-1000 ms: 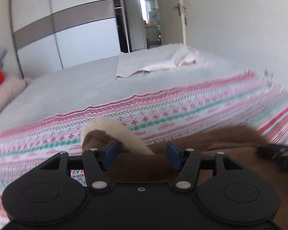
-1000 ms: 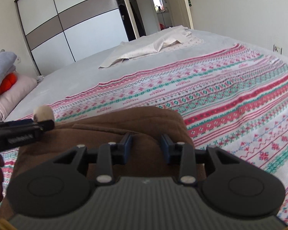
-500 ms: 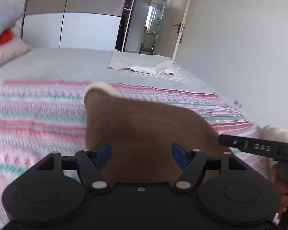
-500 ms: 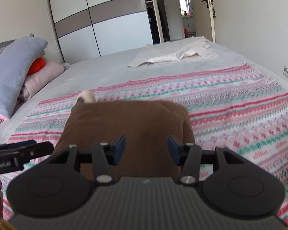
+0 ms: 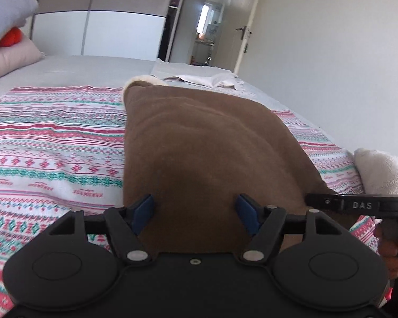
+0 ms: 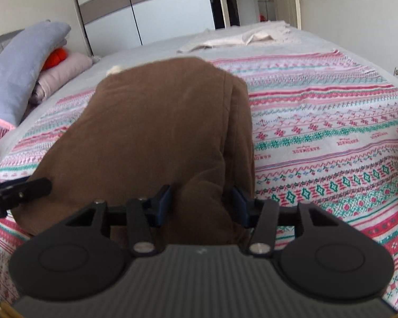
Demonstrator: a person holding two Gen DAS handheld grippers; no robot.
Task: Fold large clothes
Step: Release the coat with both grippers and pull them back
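Note:
A large brown garment with cream fleece lining (image 5: 199, 143) lies folded on the striped bedspread (image 5: 53, 143). It also shows in the right wrist view (image 6: 151, 132). My left gripper (image 5: 196, 212) is open, its blue pads (image 5: 143, 209) spread over the garment's near edge. My right gripper (image 6: 201, 204) is open over the garment's near right edge, where a thick fold sits between the pads (image 6: 164, 201). The right gripper's side shows in the left wrist view (image 5: 358, 205), next to a cream fleece corner (image 5: 379, 169).
A white cloth (image 5: 199, 78) lies crumpled at the far end of the bed. Pillows and folded bedding (image 6: 26, 71) are stacked at the left. A wardrobe (image 5: 106, 21) and an open doorway (image 5: 207, 37) stand beyond the bed; a wall runs along the right.
Both grippers have drawn back and risen from the garment. The garment now lies flatter and stretches further away from me. The jaws have opened a little wider.

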